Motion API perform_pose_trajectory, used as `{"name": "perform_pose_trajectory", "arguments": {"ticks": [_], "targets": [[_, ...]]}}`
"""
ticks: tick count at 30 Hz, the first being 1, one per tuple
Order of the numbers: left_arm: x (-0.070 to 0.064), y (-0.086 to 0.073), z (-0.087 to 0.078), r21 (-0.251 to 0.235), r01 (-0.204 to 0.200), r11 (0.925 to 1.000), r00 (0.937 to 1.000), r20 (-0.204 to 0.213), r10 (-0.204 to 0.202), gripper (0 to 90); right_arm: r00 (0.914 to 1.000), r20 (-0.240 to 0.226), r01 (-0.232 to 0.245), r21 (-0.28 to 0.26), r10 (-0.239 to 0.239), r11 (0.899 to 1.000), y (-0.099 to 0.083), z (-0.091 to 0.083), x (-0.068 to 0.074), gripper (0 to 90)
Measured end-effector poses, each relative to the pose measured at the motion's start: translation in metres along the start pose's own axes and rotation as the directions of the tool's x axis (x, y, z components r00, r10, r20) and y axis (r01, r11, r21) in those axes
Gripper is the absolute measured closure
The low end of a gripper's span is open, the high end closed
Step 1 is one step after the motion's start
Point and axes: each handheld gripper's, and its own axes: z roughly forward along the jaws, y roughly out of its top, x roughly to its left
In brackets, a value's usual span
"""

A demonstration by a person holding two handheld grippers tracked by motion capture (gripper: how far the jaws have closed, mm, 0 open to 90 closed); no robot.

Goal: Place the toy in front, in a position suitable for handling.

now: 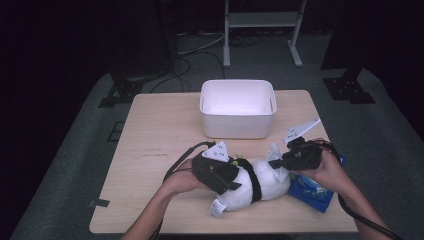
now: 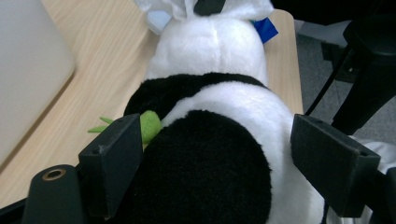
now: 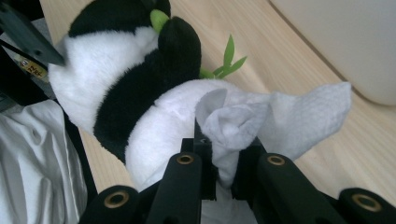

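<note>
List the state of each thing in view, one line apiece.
Plush panda: lying on its side on the table.
White wipe: crumpled, pinched against the panda.
Left tongs: open, straddling the panda.
Right tongs: shut on the wipe.
White bin: upright, looks empty.
Blue packet: flat, under the right hand.

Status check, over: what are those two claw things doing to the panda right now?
Left gripper open, jaws either side of the toy panda. Right gripper shut on white cloth, held against the panda. Blue packet beside it; white bin behind.
</note>
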Motion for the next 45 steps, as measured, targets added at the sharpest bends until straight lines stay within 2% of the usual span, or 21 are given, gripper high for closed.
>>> {"name": "perform_pose_trajectory", "arguments": {"ticks": [2,3,5,12,15,20,24,32,36,43,45], "targets": [[0.002,-0.003,0.001,-0.024,0.022,0.9995,0.9997,0.010,-0.022,17.0,0.9999,-0.001,0.013,-0.016,-0.013,1.000,0.003,-0.001,0.003,82.7],[0.002,-0.004,0.001,-0.027,0.025,0.9993,0.9996,0.014,-0.024,17.5,0.9995,-0.025,0.017,-0.036,-0.018,0.999,0.005,-0.002,0.005,82.7],[0.003,-0.004,0.002,-0.033,0.023,0.9992,0.9996,0.016,-0.023,17.6,0.9987,-0.038,0.034,-0.036,-0.035,0.999,0.010,0.000,0.010,82.6],[0.007,-0.004,0.003,-0.038,0.036,0.9987,0.9992,0.020,-0.035,17.9,0.9896,-0.103,0.104,0.026,-0.100,0.994,0.031,0.029,0.028,82.2],[0.009,-0.006,0.001,-0.037,0.047,0.9982,0.9987,0.020,-0.047,17.8,0.9874,-0.101,0.126,0.037,-0.122,0.991,0.036,0.038,0.031,82.0],[0.010,-0.007,-0.003,-0.050,0.062,0.9968,0.9980,0.013,-0.062,17.7,0.9902,-0.090,0.111,0.050,-0.106,0.993,0.034,0.040,0.026,82.2],[0.010,-0.008,-0.008,-0.057,0.058,0.9967,0.9983,0.001,-0.058,16.5,0.9929,-0.090,0.083,0.048,-0.078,0.995,0.031,0.041,0.020,82.3],[0.011,-0.015,-0.018,-0.076,0.067,0.9949,0.9976,-0.013,-0.068,15.8,0.9947,-0.071,0.078,0.059,-0.074,0.995,0.031,0.040,0.017,82.3],[0.012,-0.020,-0.024,-0.080,0.084,0.9933,0.9960,-0.025,-0.086,13.1,0.9958,-0.062,0.071,0.058,-0.068,0.996,0.029,0.039,0.014,82.3],[0.010,-0.037,-0.022,-0.093,0.123,0.9880,0.9924,0.002,-0.123,11.9,0.9960,-0.061,0.069,0.057,-0.065,0.996,0.027,0.039,0.013,82.4],[0.010,-0.040,-0.020,-0.075,0.123,0.9896,0.9924,0.012,-0.122,11.8,0.9961,-0.061,0.068,0.058,-0.065,0.996,0.026,0.038,0.013,82.4]]}}
